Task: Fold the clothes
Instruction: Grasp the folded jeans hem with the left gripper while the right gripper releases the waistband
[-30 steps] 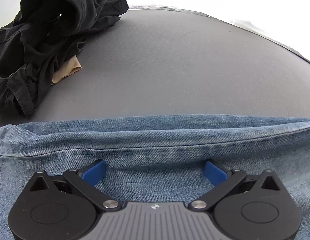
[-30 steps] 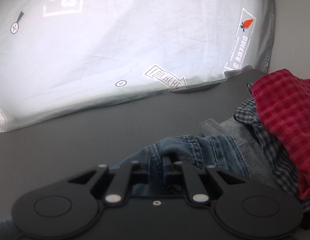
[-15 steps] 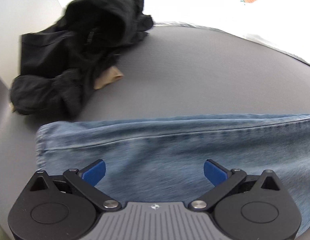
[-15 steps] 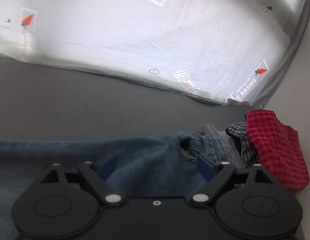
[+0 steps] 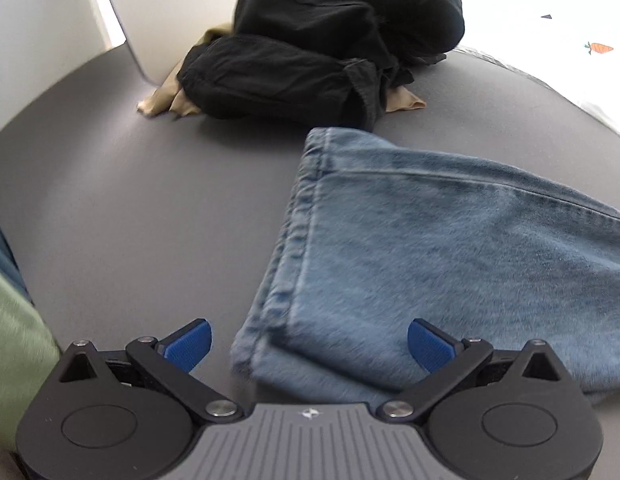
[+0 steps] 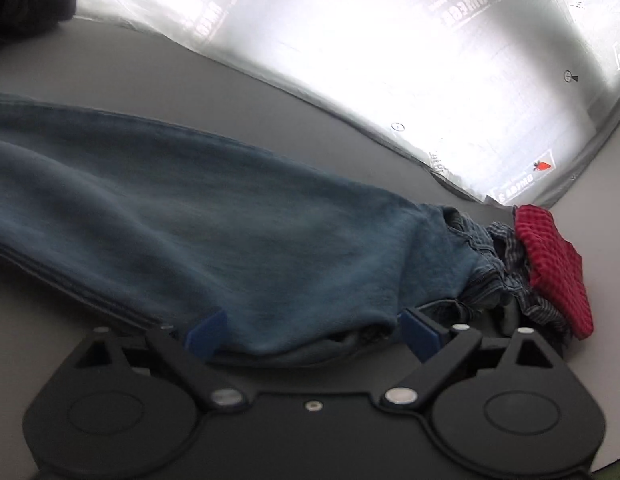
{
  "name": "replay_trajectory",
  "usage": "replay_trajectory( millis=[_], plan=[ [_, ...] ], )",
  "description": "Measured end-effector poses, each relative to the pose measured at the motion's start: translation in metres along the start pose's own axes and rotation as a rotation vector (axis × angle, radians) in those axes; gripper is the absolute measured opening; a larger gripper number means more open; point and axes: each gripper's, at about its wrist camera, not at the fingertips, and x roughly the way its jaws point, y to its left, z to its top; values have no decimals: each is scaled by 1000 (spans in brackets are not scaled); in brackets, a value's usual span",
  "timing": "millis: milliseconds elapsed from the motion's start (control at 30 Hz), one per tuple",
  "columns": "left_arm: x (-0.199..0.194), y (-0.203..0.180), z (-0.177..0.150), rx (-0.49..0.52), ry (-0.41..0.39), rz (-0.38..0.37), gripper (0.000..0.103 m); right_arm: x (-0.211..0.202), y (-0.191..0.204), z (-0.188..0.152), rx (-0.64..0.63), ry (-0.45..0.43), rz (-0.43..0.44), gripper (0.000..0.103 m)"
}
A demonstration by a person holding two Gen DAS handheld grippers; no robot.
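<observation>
Both grippers have backed off since a second ago: my right gripper (image 6: 305, 334) was pinched on the waistband back then and has since let go, and my left gripper (image 5: 307, 344) has swung so the hem end of the jeans (image 5: 450, 256) now sits at 12 to 2 o'clock of it instead of running straight across. Right now the left one has its blue pads (image 5: 187, 342) spread wide with nothing between them, just hovering at the hem corner. The right one is spread wide too, pads either side of the denim near the seat of the jeans (image 6: 213, 216), not clamped on anything as far as I can tell. So the jeans are lying long on the grey tabletop (image 5: 129, 200), legs looking stacked one on the other, waistband end out at 2 o'clock in the right view, touching the red checked cloth (image 6: 550, 256) pile. I'd call that the lengthwise fold done, and the crosswise folds not started yet. Next I'd guess I grab the hem and bring it toward the waist. Still plenty left overall: the black clothes heap (image 5: 330, 48) at 12 o'clock of the left view is untouched, with some tan fabric (image 5: 169, 98) poking out from under it, and the checked stuff on the right looks bunched rather than folded. White printed sheet (image 6: 430, 60) runs along the far side.
</observation>
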Motion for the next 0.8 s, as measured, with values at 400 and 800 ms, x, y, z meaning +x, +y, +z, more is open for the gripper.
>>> replay_trajectory(
  millis=[400, 800],
  plan=[
    [5, 42, -15, -375, -44, -173, 76, -55, 94, -10, -198, -37, 131, 94],
    [-17, 42, -13, -195, -42, -106, 41, -77, 94, -21, -148, -4, 152, 94]
  ],
)
